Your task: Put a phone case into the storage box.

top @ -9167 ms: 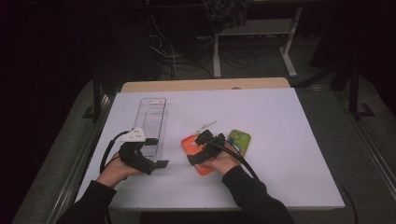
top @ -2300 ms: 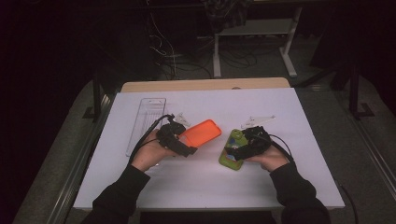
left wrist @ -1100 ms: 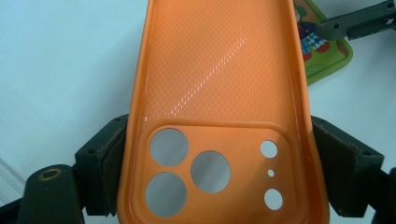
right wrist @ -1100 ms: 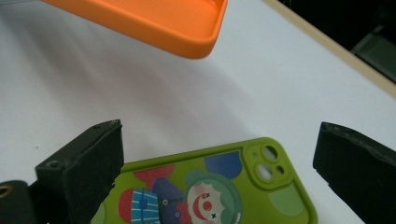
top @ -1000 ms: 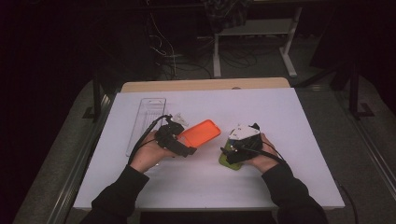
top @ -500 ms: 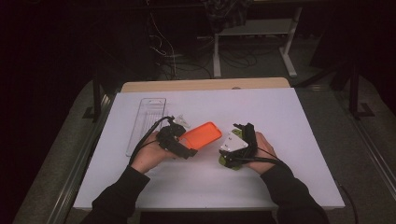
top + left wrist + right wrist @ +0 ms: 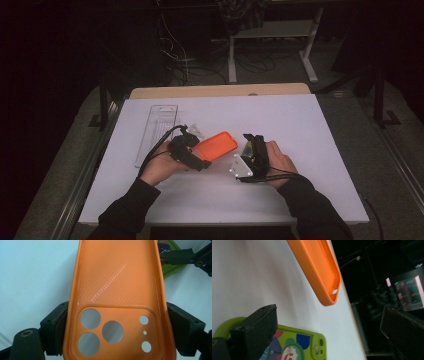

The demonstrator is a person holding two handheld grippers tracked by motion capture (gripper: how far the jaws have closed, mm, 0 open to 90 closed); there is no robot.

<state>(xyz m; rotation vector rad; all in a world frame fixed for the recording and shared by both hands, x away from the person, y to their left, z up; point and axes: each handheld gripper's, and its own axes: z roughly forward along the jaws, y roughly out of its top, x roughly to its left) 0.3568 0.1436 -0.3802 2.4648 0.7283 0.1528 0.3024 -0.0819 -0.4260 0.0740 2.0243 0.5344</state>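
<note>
The left gripper (image 7: 115, 340) pinches the orange case (image 7: 117, 290), which could slip. The right gripper (image 7: 329, 322), jaws wide apart, might bump the green case (image 7: 294, 345).

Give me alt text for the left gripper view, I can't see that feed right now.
An orange phone case, hollow side facing the camera with its camera cutouts near the bottom, is clamped across its width between the left tool's two black jaws over a white table. At the top right, a corner of a green phone case lies behind a black jaw of the right tool.
</note>
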